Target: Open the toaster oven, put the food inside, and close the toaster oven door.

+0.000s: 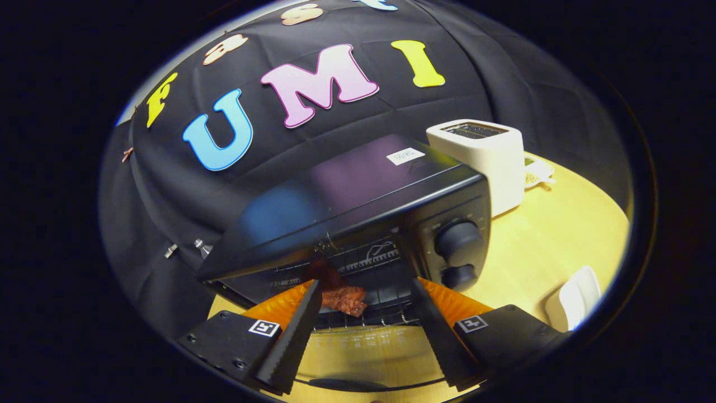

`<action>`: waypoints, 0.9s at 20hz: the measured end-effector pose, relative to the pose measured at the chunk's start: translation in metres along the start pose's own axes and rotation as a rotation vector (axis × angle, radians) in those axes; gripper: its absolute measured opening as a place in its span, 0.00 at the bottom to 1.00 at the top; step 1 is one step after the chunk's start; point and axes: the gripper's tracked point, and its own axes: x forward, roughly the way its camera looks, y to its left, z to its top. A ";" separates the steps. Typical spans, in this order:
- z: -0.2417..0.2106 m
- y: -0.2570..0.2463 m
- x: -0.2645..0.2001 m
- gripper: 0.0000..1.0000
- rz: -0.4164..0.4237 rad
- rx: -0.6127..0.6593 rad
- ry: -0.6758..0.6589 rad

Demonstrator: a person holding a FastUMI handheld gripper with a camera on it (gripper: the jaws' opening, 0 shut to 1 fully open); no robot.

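Observation:
The black toaster oven (358,196) stands on the wooden table straight ahead, with its mouth facing me. Its glass door (363,352) hangs down flat beneath my fingers, and the handle shows at the near edge. A reddish-brown piece of food (345,299) lies on the wire rack (386,313) inside the oven mouth. It is just right of my left fingertip (313,291). My gripper (366,281) is open at the oven mouth, its fingers wide apart, and only the left tip is near the food. I cannot tell whether that tip touches it.
Two knobs (458,242) sit on the oven's right panel. A white pop-up toaster (486,162) stands behind the oven's right side, with a small plate (538,173) beyond it. A white dish (576,296) lies on the table (537,246) at the right.

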 end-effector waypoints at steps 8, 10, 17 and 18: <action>0.006 -0.001 -0.063 0.98 0.013 -0.072 -0.008; 0.001 0.004 -0.074 0.98 0.029 -0.077 0.007; -0.034 0.035 -0.115 0.98 0.093 -0.102 0.062; -0.043 0.038 -0.119 0.98 0.099 -0.113 0.076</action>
